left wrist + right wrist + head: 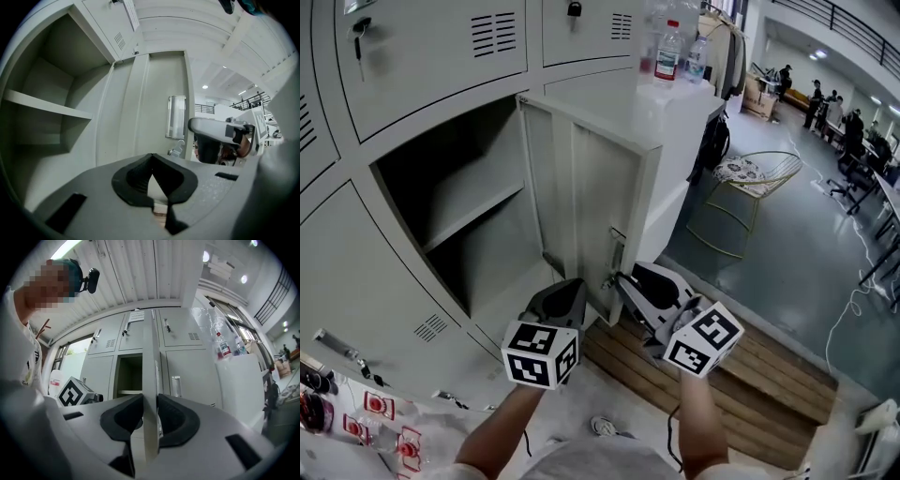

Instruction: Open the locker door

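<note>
locker door (591,202): swung wide, free edge toward the person
right tongs (150,401): pinching that edge, just below the latch (617,251)
left tongs (151,159): pressed together, empty
handling: thin painted steel, stiff, probably light and slick; hold the edge square

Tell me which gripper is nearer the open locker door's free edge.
Right. The right gripper has the edge of the locker door between its jaws, pads pressing on it; the left gripper sits shut and empty just beside the door's inner face.
</note>
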{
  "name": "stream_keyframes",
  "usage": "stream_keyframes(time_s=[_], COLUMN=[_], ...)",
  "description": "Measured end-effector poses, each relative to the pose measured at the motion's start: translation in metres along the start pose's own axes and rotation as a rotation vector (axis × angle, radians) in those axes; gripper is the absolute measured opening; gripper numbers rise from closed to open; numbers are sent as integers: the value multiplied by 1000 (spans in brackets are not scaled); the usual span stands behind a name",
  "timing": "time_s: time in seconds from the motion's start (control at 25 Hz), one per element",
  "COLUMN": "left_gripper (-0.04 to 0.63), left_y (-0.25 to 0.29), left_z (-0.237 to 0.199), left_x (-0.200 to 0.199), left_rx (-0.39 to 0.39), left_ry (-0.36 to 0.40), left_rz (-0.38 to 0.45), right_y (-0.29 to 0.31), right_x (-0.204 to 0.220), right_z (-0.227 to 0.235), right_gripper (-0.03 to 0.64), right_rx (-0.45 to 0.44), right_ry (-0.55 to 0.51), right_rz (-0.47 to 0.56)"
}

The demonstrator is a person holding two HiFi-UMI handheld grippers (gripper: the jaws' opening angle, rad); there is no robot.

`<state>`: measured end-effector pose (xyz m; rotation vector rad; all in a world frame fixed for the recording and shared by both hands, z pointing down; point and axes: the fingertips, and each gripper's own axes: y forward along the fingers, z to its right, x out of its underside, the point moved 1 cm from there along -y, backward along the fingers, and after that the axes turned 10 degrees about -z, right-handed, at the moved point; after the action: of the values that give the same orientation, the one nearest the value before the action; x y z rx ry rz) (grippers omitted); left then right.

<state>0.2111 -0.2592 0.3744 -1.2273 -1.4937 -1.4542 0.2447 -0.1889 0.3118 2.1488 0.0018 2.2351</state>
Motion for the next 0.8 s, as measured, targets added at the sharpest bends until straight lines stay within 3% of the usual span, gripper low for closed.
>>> stream_keyframes(time_s=[0.8], left_gripper=[6], left_y=[41], left_z=[8], left_x=[-19], left_rx=[44], left_ry=[45], left_rz=[-2], right_y=[-5], right_x=[-1], right_z=[78], right_gripper=[84], right_rx=[132], right_ry=[11], right_rz=[-7])
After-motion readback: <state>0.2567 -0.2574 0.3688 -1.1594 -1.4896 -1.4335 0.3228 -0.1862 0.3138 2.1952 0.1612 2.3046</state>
